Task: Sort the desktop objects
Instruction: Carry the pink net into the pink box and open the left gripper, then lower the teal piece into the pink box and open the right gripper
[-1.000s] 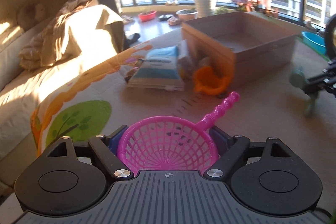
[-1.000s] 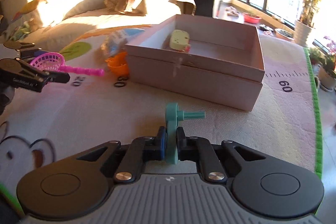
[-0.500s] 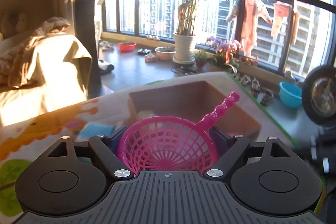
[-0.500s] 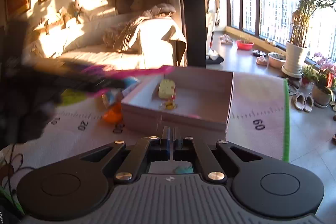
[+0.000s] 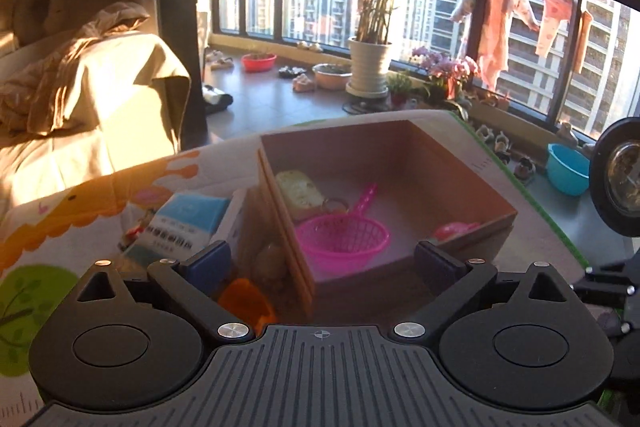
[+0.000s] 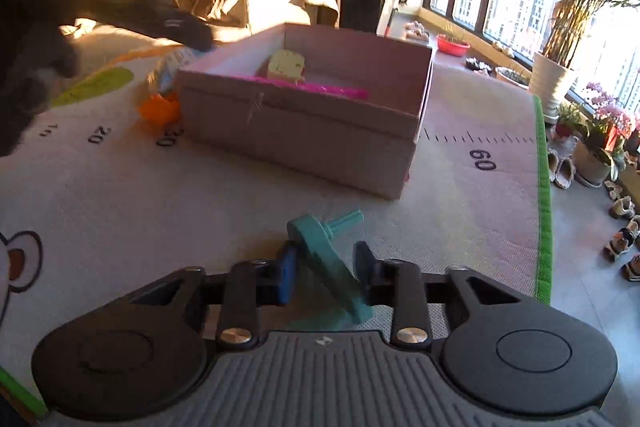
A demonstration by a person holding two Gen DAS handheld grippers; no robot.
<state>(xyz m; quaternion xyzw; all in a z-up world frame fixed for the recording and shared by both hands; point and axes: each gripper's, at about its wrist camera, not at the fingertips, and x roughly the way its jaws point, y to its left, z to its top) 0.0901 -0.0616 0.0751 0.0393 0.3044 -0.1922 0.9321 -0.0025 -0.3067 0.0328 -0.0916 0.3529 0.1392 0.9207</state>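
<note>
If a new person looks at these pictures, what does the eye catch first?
First the pink sieve, lying inside the cardboard box just beyond the open left gripper. Then the teal toy, tilted between the open fingers of the right gripper, over the mat.

Pink strainer (image 5: 343, 238) upright in cardboard box (image 5: 460, 163); teal toy (image 6: 326, 259) tilted on mat.

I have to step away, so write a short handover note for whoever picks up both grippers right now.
Left gripper: open, empty, over the cardboard box.
Right gripper: open; the teal toy leans tilted between its fingers on the mat.
Done: pink strainer and yellow sponge toy are in the box.
Left: teal toy, orange cup, blue packet beside the box.
</note>
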